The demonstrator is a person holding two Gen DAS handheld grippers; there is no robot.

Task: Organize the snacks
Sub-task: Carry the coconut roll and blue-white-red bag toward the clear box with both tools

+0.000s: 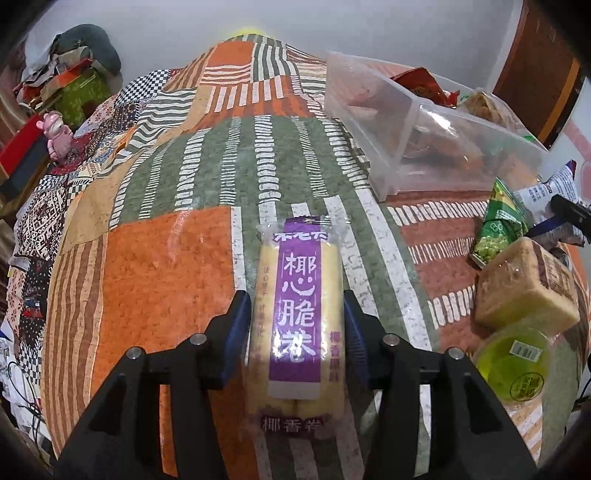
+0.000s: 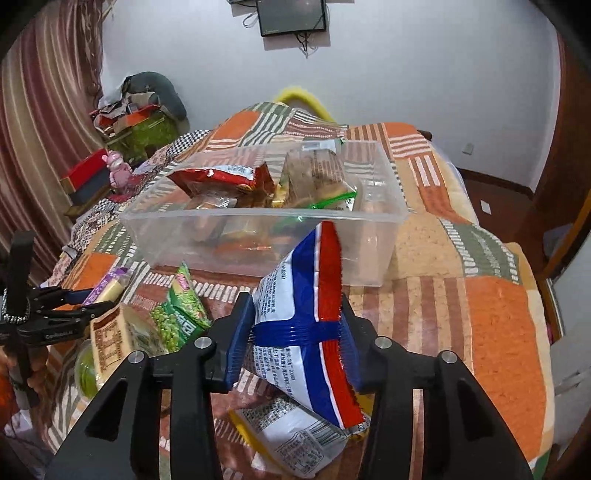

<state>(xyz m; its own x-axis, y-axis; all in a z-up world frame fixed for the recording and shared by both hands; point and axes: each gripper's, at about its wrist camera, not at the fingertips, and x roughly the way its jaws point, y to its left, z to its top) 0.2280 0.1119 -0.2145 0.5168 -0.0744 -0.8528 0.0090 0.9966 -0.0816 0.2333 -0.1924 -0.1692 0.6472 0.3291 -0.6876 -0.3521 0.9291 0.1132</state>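
Observation:
My left gripper is shut on a purple-labelled pack of cream wafer rolls, held over the patchwork bedspread. My right gripper is shut on a blue, white and red snack bag, lifted in front of the clear plastic bin. The bin holds several snack packs, among them a red one. A green pea bag, a brown-labelled cake block and a green jelly cup lie on the bed between the grippers. Another white pack lies under the right gripper.
The patchwork bedspread covers the whole bed. A pink toy and piled boxes stand at the far left bedside. A striped curtain hangs left, a wall screen ahead, a wooden door frame right.

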